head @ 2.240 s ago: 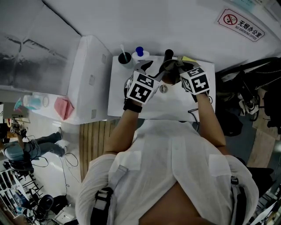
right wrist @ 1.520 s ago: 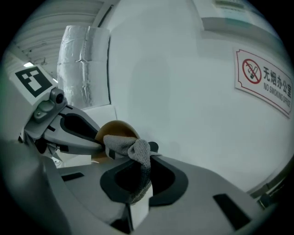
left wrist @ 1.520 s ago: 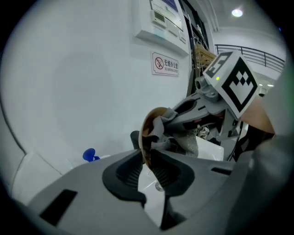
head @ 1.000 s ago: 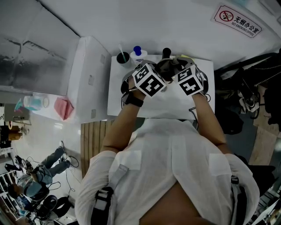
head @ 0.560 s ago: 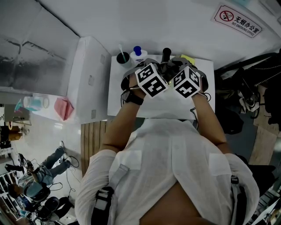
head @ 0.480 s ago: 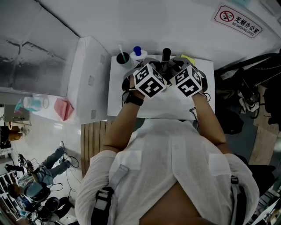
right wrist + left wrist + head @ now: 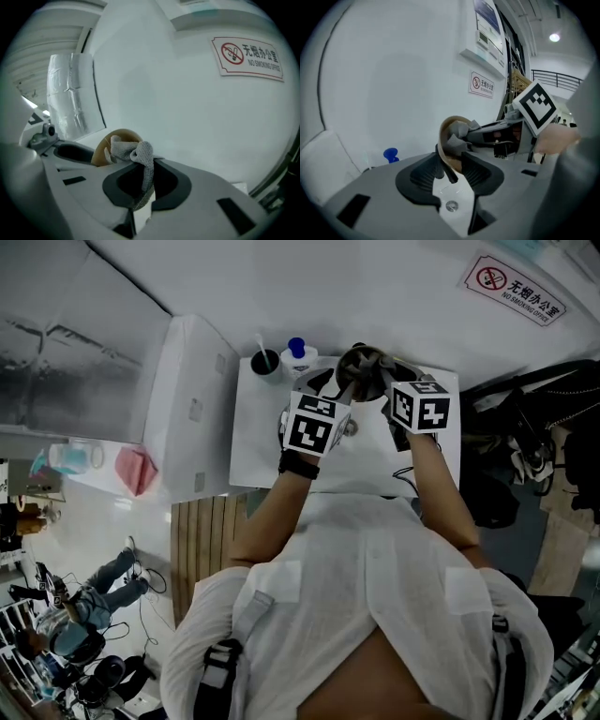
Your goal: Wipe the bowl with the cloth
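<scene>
1. Tongs first: my left tongs (image 7: 451, 168) have just been opening and stand wide, with the lower rim of the tan round bowl (image 7: 443, 134) between the jaws, close against the left-hand one, no longer pinched.
2. My right tongs (image 7: 146, 176) are closed tight on the grey knitted cloth (image 7: 136, 154), a strip of it pinched between the jaws.
3. The cloth's bunched end is pushed into the bowl's hollow.
4. The bowl is tipped up on edge. It sits in the upper middle of the head view, between the two tongs, over the far edge of the white desk (image 7: 262, 437).
5. Left of the bowl in the head view, a blue-capped white bottle (image 7: 298, 351) and a dark cup (image 7: 266, 362) stand at the desk's back edge.
</scene>
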The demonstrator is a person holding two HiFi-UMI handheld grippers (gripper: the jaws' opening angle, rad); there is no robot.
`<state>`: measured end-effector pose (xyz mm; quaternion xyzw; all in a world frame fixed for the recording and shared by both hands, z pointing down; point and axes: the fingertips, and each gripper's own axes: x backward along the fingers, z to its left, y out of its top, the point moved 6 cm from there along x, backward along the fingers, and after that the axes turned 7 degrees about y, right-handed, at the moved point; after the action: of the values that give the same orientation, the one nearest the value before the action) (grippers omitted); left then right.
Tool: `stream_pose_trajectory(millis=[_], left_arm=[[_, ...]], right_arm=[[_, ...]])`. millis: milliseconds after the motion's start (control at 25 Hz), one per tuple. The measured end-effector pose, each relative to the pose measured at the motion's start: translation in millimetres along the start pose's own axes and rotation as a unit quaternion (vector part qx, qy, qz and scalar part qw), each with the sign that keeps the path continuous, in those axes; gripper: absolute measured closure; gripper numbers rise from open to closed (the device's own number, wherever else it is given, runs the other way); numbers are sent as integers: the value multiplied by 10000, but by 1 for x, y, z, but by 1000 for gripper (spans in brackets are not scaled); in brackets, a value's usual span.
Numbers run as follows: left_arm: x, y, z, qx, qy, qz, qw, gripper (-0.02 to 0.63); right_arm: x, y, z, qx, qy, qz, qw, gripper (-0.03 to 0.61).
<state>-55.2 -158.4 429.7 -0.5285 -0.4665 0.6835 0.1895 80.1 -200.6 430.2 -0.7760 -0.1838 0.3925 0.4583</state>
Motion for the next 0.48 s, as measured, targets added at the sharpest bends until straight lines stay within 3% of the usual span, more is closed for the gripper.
stream_pose_trajectory(millis=[80,200,480], left_arm=[[-5,-2,-3,119,37,24,9999,472],[-8,-3,1,-4,241,185,9995,491],[-9,4,5,-921,387,606,9932,543]], right_arm=[[-1,2,1,-186,-19,-131,9997,535],[-3,0,3,-117,-3,-18,9999,535],[-4,-6,8,481,-24,447,9978,532]])
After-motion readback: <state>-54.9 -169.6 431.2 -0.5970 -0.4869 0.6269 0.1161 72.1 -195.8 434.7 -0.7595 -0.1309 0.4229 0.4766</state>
